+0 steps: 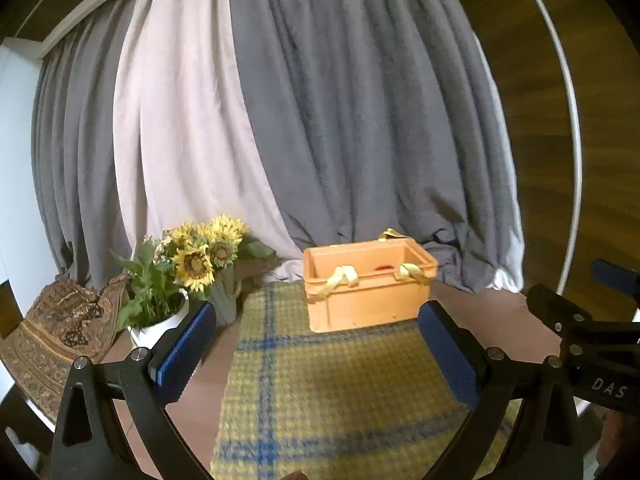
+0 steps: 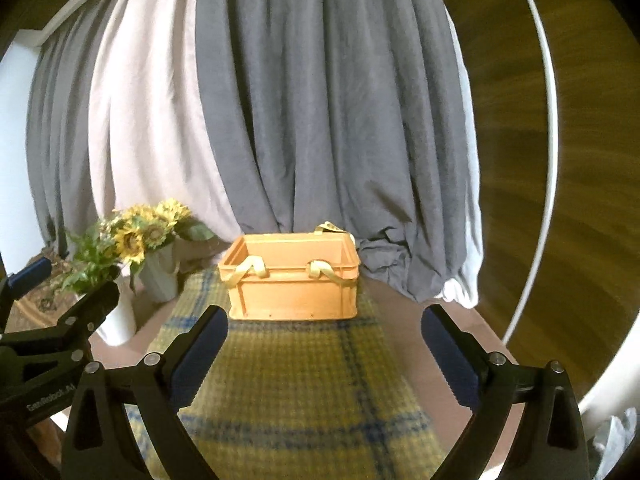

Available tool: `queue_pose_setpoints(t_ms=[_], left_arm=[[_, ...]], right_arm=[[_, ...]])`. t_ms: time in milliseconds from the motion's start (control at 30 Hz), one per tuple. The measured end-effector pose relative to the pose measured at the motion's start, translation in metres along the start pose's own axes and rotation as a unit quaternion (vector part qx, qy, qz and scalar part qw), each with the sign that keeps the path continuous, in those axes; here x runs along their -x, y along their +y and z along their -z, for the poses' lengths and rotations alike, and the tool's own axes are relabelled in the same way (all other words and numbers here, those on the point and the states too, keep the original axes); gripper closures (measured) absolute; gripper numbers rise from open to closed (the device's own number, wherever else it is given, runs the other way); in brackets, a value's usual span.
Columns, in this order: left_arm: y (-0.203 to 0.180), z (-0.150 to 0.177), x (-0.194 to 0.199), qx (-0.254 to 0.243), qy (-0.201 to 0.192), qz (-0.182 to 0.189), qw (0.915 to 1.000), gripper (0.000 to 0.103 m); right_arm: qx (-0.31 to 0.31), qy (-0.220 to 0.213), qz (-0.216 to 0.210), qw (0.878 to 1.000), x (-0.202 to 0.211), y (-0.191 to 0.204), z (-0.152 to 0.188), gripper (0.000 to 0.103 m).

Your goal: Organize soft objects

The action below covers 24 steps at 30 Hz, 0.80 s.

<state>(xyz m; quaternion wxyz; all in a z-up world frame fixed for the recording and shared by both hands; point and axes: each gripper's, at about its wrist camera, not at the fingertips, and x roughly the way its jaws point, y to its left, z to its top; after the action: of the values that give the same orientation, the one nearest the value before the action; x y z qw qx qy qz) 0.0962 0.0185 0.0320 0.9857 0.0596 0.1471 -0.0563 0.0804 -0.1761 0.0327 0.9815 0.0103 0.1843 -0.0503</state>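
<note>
An orange plastic crate (image 1: 370, 298) stands at the far end of a yellow and blue plaid cloth (image 1: 332, 392). Pale yellow soft straps (image 1: 342, 276) hang over its front rim, and another piece (image 1: 392, 234) shows at its back rim. The crate (image 2: 294, 292) and straps (image 2: 250, 267) also show in the right wrist view. My left gripper (image 1: 320, 324) is open and empty, held back from the crate. My right gripper (image 2: 324, 326) is open and empty, also short of the crate. Each gripper shows at the edge of the other's view.
A sunflower bouquet in a grey vase (image 1: 208, 256) and a leafy plant in a white pot (image 1: 156, 320) stand left of the cloth. A brown patterned fabric (image 1: 60, 320) lies far left. Grey and white curtains (image 1: 320, 120) hang behind. A white hoop (image 2: 548, 160) curves at right.
</note>
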Motion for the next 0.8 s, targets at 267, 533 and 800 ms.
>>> queue_pose_setpoints(t_ms=[267, 533, 800], left_arm=[[-0.007, 0.014, 0.049, 0.000, 0.001, -0.001, 1.0000, 0.000], [-0.013, 0.022, 0.083, -0.002, -0.004, 0.000, 1.0000, 0.000], [-0.015, 0.024, 0.096, -0.001, -0.003, -0.002, 1.0000, 0.000]], right_arm=[[-0.004, 0.003, -0.010, 1.000, 0.049, -0.007, 0.020, 0.004], [-0.016, 0.009, -0.018, 1.000, 0.079, -0.013, 0.035, 0.004], [-0.013, 0.008, -0.017, 1.000, 0.094, -0.017, 0.042, 0.004]])
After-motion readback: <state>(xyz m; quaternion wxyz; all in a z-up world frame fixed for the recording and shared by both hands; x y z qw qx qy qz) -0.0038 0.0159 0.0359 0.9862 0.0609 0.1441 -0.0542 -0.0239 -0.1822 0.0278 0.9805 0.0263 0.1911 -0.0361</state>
